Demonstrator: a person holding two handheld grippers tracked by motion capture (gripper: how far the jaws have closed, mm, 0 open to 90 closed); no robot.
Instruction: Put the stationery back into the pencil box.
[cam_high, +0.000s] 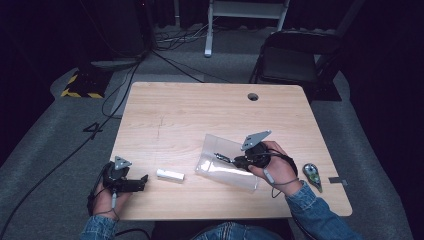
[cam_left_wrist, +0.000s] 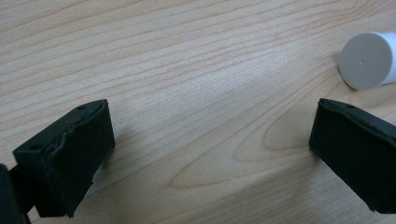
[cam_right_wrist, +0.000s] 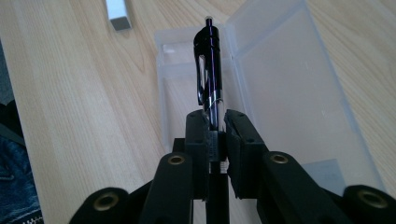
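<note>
Pen (cam_right_wrist: 211, 70) clamped in right gripper (cam_right_wrist: 217, 125) hangs over open clear case (cam_right_wrist: 285, 84), could strike case rim and slip if lowered crooked; left gripper (cam_left_wrist: 210, 140) gapes empty far left of case.

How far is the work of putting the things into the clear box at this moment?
Done: the clear box lies open on the table. In hand: the right hand-held gripper is shut on a black pen, held over the box. Left: the pen is not yet inside, the white tube lies untouched near the open left hand-held gripper, and the lid needs closing.
</note>
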